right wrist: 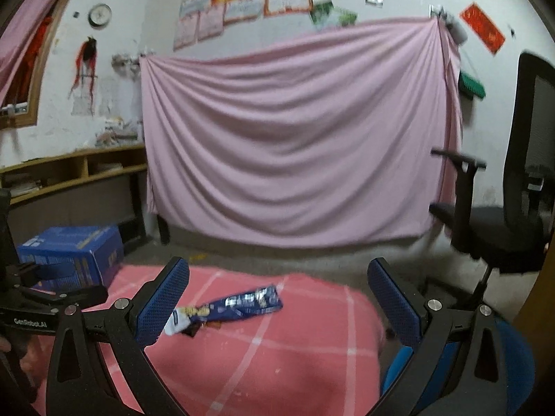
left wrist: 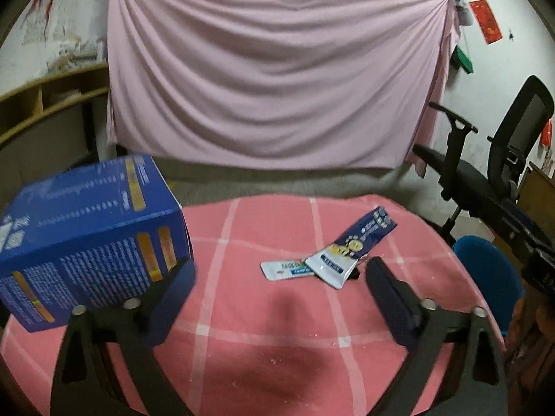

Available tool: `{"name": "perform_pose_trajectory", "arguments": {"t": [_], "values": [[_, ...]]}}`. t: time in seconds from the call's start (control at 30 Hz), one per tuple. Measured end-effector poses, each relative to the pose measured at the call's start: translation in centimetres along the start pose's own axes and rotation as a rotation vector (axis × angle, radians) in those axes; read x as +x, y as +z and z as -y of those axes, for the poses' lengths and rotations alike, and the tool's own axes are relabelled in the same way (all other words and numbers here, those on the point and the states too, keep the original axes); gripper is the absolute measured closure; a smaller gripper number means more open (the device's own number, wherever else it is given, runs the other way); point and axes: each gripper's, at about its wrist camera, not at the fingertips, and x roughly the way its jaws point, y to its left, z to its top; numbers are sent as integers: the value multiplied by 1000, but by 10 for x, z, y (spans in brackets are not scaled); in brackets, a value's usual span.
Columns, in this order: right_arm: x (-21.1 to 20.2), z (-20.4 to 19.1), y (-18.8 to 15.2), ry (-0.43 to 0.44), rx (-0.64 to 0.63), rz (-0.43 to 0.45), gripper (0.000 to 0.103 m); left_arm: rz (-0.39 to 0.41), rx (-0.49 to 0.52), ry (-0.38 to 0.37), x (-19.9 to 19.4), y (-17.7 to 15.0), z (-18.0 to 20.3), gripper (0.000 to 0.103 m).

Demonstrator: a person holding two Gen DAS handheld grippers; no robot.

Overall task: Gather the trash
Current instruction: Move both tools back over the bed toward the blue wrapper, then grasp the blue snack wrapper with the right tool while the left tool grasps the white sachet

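Spreading wide in the foreground of the left wrist view, left hand-held gripper (left wrist: 279,282), jaws apart with nothing pressed between the pads, hovering over the desk (left wrist: 242,339) and its pink checked cloth. Lying just beyond the right finger, toward the far right part of the desk: blue snack wrapper (left wrist: 360,239), its white end overlapping a small white packet (left wrist: 286,269), something dark showing under that end. Standing at the left edge of the desk, close behind the left finger, blue cardboard box (left wrist: 93,239), whether touching the finger not clear.

Gaping equally wide in the right wrist view, right hand-held gripper (right wrist: 277,298), gripping nothing, the blue snack wrapper (right wrist: 239,306) lying flat on the cloth between the two fingers, nearer the left one, pads not touching it. Showing past the right edge of the desk, blue bin (right wrist: 513,357); beyond it, black office chair (right wrist: 499,235). Hanging across the back wall, pink sheet (right wrist: 301,138).
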Motion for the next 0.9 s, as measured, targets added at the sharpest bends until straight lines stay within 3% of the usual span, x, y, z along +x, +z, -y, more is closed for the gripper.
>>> {"name": "perform_pose_trajectory", "arguments": {"t": [0.13,0.2,0.33,0.4,0.47,0.57,0.8,0.9], "values": [[17,4,-5,38,54,-136,0,-105,-31,-4,16,0,-8,38],[24,6,-9,52,77,-197,0,-137,-40,-13,20,2,-12,52],[33,8,-15,56,131,-287,0,-188,-61,-42,23,1,-22,69],[40,5,-19,59,153,-341,5,-205,-66,-59,24,1,-27,78],[47,-1,-22,66,156,-387,17,-221,-75,-78,23,0,-32,84],[62,-7,-23,87,191,-457,24,-229,-89,-99,21,1,-39,85],[106,-19,-17,111,335,-595,27,-227,-115,-119,11,0,-53,85],[125,-24,-20,108,388,-647,35,-227,-137,-128,9,0,-59,85]]}}
